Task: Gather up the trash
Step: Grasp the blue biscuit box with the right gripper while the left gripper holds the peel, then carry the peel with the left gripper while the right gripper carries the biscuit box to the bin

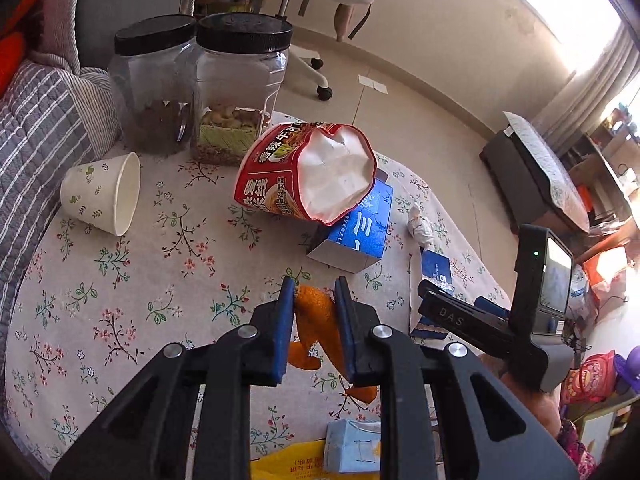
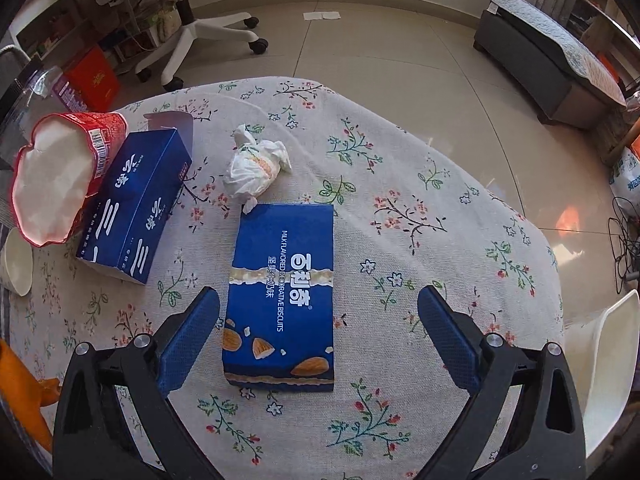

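The wide-open, empty right gripper (image 2: 318, 336) straddles the flat blue cardboard biscuit box (image 2: 280, 300), whose long axis runs near-to-far between its jaws, while the left gripper (image 1: 314, 320) pinches orange peel (image 1: 314, 320).

Floral white tablecloth (image 2: 400, 184), blue biscuit box (image 2: 280, 300), orange peel (image 1: 314, 320), red noodle cup (image 1: 272, 172)

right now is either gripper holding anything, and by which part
Left gripper pinches an orange peel near its upper end. Right gripper holds nothing.

Two black-lidded jars (image 1: 200, 80) on floral tablecloth (image 2: 420, 200); beyond, perhaps an office chair (image 2: 192, 36).
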Demonstrator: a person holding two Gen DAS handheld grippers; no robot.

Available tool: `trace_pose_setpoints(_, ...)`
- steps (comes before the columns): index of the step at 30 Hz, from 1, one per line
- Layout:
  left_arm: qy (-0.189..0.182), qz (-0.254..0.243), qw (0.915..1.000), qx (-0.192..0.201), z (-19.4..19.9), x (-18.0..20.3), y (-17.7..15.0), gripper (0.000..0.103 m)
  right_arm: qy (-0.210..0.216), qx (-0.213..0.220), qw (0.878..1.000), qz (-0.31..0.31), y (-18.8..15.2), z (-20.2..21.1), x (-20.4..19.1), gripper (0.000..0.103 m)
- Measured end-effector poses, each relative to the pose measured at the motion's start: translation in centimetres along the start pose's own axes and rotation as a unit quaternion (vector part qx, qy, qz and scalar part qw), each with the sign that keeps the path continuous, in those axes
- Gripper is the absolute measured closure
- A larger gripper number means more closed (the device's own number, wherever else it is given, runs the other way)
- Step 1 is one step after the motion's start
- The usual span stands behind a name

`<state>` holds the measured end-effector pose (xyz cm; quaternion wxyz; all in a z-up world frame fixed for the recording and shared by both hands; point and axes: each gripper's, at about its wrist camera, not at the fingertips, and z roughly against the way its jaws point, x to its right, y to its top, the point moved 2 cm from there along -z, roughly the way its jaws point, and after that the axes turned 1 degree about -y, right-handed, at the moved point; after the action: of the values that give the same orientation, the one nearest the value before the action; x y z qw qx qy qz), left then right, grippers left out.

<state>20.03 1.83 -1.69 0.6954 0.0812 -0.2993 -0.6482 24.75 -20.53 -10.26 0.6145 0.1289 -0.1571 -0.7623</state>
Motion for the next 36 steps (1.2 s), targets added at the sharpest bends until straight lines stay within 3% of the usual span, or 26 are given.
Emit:
trace_pose_setpoints(1,0.0,-0.001,1.0,0.001,-0.1,0.0,0.1,0.082,0.002,-0.008,1.0,0.001,0.1,-0.5,-0.2,0.022)
trace_pose_setpoints(2,0.0,-0.001,1.0,0.002,-0.1,0.0,0.1,0.082,0.006,-0.018,1.0,0.002,0.1,-1.0,-0.3,0.035)
trace_pose_setpoints(5,0.001,0.0,1.0,0.003,-0.1,-0.2,0.2,0.082,0.012,-0.016,1.0,0.005,-0.2,-0.9,-0.6,0.052)
trace_pose_setpoints(16,0.018,0.008,0.9995,0.025,0.9,-0.8,0.3,0.082,0.068,0.033,0.997,0.021,-3.0,4.7,-1.6,0.052)
trace_pose_setpoints(25,0.031,-0.001,0.9984,0.048,2.3,-0.3,-0.3,0.082,0.068,0.107,0.992,0.027,-2.9,10.6,-0.9,0.052)
trace_pose_setpoints(36,0.02,-0.017,0.9973,0.068,4.2,1.6,-1.8,0.082,0.057,0.161,0.985,0.012,-4.5,14.0,1.8,0.052)
